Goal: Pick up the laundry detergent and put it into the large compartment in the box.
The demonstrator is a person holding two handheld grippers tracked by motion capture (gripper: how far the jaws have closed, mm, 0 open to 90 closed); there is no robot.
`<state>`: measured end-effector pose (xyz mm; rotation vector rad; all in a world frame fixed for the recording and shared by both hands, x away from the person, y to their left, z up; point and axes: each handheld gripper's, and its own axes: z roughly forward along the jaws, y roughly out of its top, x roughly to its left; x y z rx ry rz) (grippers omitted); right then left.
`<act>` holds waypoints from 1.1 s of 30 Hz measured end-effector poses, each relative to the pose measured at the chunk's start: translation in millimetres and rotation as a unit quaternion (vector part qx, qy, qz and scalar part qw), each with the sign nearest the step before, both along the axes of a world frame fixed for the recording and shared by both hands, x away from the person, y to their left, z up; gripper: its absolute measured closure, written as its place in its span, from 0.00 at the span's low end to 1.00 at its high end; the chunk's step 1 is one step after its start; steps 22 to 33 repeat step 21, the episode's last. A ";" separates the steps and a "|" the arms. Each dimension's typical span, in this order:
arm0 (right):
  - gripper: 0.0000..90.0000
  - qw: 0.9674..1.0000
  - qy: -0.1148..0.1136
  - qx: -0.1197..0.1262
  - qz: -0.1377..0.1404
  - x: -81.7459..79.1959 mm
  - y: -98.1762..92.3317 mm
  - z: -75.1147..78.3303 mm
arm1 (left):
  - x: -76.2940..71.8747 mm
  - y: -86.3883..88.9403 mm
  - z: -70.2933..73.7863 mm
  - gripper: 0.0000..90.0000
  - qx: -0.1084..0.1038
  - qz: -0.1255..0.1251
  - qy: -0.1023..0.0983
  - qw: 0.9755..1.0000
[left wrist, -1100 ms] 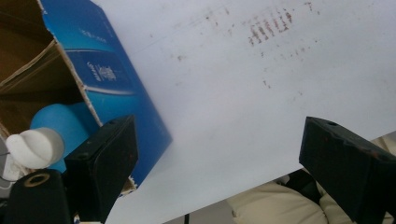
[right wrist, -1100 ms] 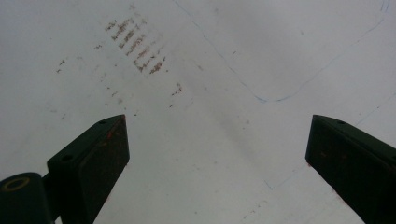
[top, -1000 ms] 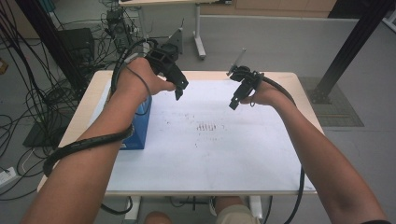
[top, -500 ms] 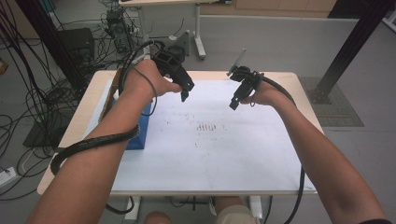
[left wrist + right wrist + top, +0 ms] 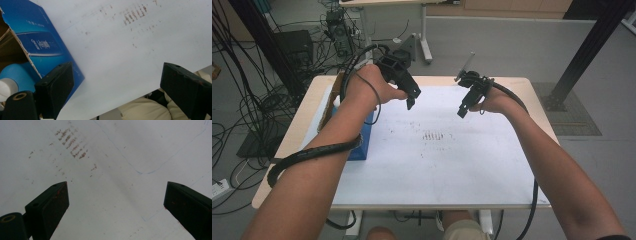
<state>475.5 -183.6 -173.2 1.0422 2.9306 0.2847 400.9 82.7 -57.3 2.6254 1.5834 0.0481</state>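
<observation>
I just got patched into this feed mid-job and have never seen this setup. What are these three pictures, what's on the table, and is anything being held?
No robot here: a person holds a hand-held gripper in each hand, the left gripper and the right gripper, both above a white table. The high view looks down from above the person's side. The other two come from cameras riding on each gripper, looking past its two black jaws. On the table at the left sits an open blue box, with a blue roll inside. Brownish marks smudge the middle. Both grippers are open, with bare table between the jaws, so nothing is held.
</observation>
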 end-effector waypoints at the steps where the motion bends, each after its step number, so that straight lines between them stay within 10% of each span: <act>1: 0.06 1.000 0.000 0.000 0.000 0.0 0.0 0.0 | 0.0 0.0 0.1 0.14 -0.001 -0.001 0.000 1.000; 33: 0.06 1.000 -0.003 0.000 0.005 -2.1 3.3 0.3 | 0.1 2.3 0.2 0.14 -0.001 0.002 0.000 1.000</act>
